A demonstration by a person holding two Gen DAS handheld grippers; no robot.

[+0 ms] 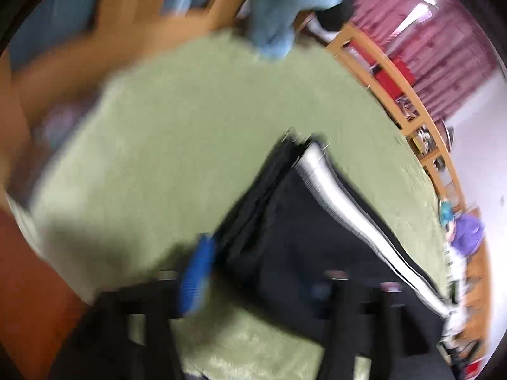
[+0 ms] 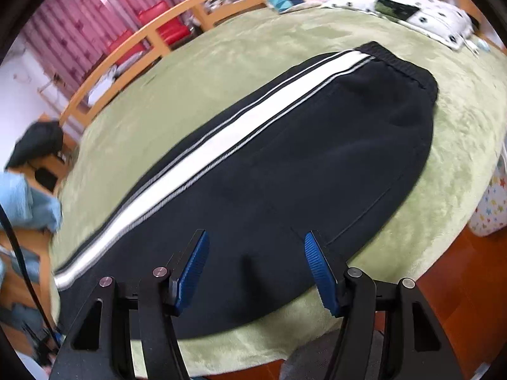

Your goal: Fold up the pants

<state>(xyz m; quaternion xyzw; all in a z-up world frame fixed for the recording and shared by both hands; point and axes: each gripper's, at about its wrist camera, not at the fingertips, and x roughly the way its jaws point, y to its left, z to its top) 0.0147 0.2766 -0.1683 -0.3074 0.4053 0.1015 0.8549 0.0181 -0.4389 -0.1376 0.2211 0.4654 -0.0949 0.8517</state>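
Both claws gape with nothing clamped: the right claw (image 2: pixel 256 269) hovers over the black side-striped pants (image 2: pixel 285 158) lying flat on the green bedspread (image 2: pixel 221 63), the blurred left claw (image 1: pixel 263 281) at their folded edge.

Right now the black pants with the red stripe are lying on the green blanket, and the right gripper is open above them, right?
Nearly. The stripe is white, not red, as the right wrist view shows. The rest holds: the black pants lie on the green blanket, and the right gripper is open above them.
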